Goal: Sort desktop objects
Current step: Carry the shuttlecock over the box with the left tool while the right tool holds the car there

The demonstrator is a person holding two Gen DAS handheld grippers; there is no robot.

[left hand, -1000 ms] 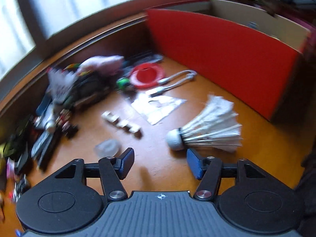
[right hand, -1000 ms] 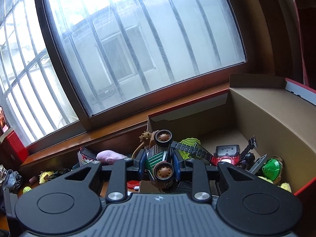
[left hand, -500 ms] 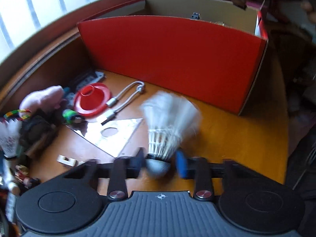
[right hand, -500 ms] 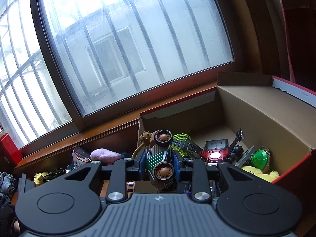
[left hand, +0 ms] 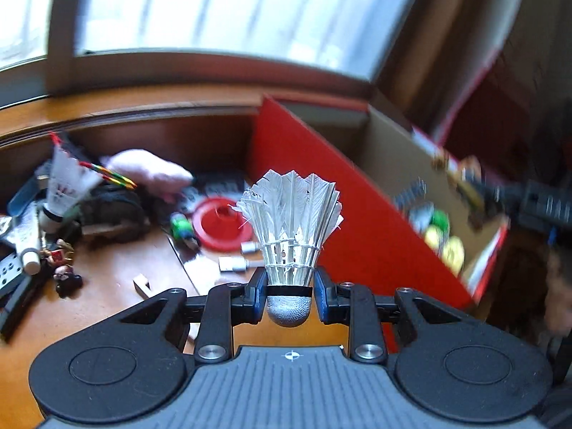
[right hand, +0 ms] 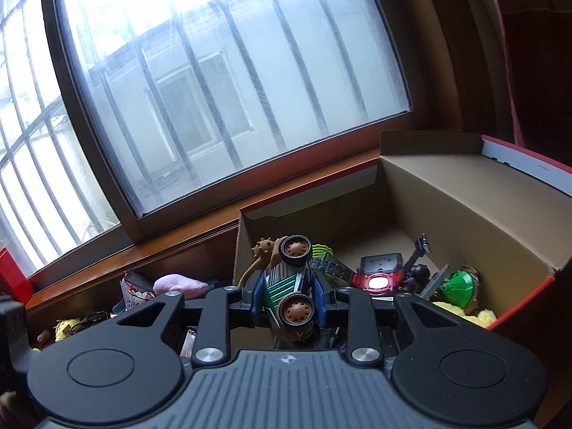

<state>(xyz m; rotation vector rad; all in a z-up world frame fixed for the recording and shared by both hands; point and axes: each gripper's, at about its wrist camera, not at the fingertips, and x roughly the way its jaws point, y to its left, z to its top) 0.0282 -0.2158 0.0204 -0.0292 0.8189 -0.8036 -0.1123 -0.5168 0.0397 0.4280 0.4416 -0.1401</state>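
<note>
- Two items are being carried at this moment, one in each hand, so the sort is looking partly done rather than nearly finished.
- Left tongs are pinching a white shuttlecock by its cork base, feathers pointing up, clear of the desk and just beside the red wall of the box.
- Right tongs are gripping a toy car with brown wheels, hovering over the near edge of the open box.
- Several things are already lying inside the box: a red-and-black gadget with a glowing face, a green cone-shaped piece, something yellow and fluffy.
- Plenty is waiting on the desk: a second shuttlecock, a pink soft toy, a red disc, small figurines, a white cable plug.
- Judging from this, both held pieces are needing release into the box next, and many more trips are remaining.
</note>
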